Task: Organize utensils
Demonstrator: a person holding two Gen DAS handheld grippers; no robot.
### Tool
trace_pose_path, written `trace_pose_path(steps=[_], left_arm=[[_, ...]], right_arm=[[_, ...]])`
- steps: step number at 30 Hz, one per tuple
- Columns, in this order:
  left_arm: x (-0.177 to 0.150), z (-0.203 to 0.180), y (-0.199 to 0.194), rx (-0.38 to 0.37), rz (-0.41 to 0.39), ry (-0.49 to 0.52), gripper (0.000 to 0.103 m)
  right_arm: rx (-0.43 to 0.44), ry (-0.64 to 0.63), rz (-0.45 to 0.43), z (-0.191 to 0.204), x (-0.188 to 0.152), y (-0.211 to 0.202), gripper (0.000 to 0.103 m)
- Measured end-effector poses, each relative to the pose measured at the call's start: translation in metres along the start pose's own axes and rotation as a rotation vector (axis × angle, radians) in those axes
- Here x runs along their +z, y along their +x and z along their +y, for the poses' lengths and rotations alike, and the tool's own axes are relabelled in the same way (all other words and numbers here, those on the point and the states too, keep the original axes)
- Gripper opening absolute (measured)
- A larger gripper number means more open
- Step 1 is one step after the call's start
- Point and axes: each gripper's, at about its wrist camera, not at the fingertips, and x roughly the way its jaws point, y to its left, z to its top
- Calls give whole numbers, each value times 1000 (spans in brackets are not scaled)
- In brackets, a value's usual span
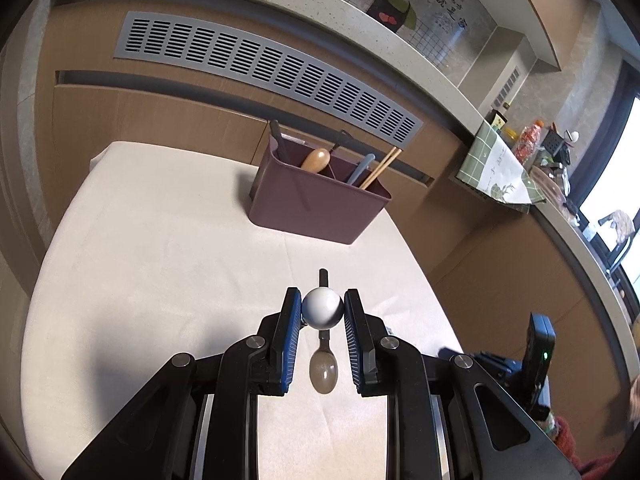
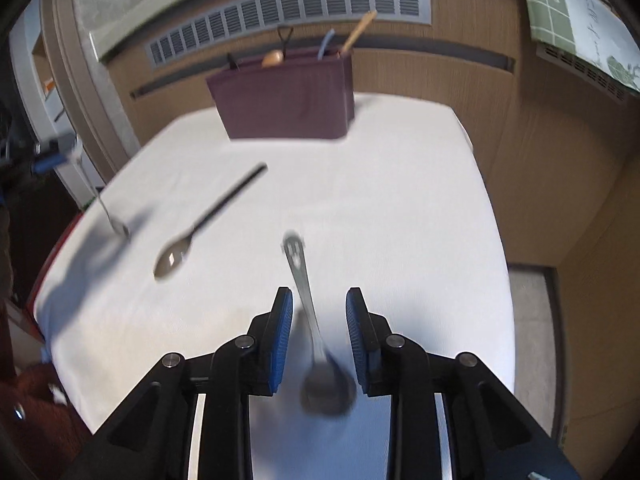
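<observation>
Left tool (image 1: 322, 312): clamped on the white ball handle (image 1: 322, 309) of a small utensil, blue pads touching the ball on both sides. In the right wrist view the same utensil (image 2: 105, 210) hangs tip-down over the cloth's 9 o'clock edge; tip type too blurred to tell. Directly under the left tool, a black-handled spoon (image 1: 323, 368) lies on the white-clothed surface (image 1: 160, 260), bowl at 6 o'clock, handle end at 12.

Right tool (image 2: 318, 336): released, gripping nothing. A metal spoon (image 2: 316, 340) lies on the cloth between the spread fingers, no pad contact. Bowl at 6 o'clock near the tool body, handle running past the fingertips to 12. Black-handled spoon sits at 10 o'clock from this tool, well apart.

Maroon utensil caddy (image 1: 320, 204) stands at 12 o'clock near the surface's far edge, with inner dividers. Contents: dark-handled utensil (image 1: 278, 140) at left, wooden spoon (image 1: 316, 160) centre, blue handle (image 1: 362, 168) and wooden chopsticks (image 1: 380, 168) at right.
</observation>
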Motion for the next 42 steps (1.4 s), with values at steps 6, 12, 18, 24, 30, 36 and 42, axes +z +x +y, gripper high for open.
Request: trace_pose_path(steps=[6, 12, 18, 24, 30, 36, 42], left_arm=[[0, 1, 2, 2, 6, -6, 22], [-4, -7, 9, -4, 29, 19, 22], [-2, -6, 2, 6, 14, 17, 22], [-3, -5, 4, 9, 21, 13, 22], [0, -9, 4, 5, 19, 28, 22], [16, -12, 0, -39, 8, 19, 22], [59, -35, -7, -117, -31, 49, 22]], right_arm=[[-4, 3, 34, 1, -42, -23, 27], [-26, -13, 30, 4, -53, -14, 29], [-52, -57, 4, 5, -40, -5, 29], [-93, -98, -73, 15, -21, -16, 25], [-94, -158, -233, 33, 32, -46, 25], [-58, -208, -299, 53, 74, -52, 25], [-23, -236, -343, 64, 112, -65, 25]])
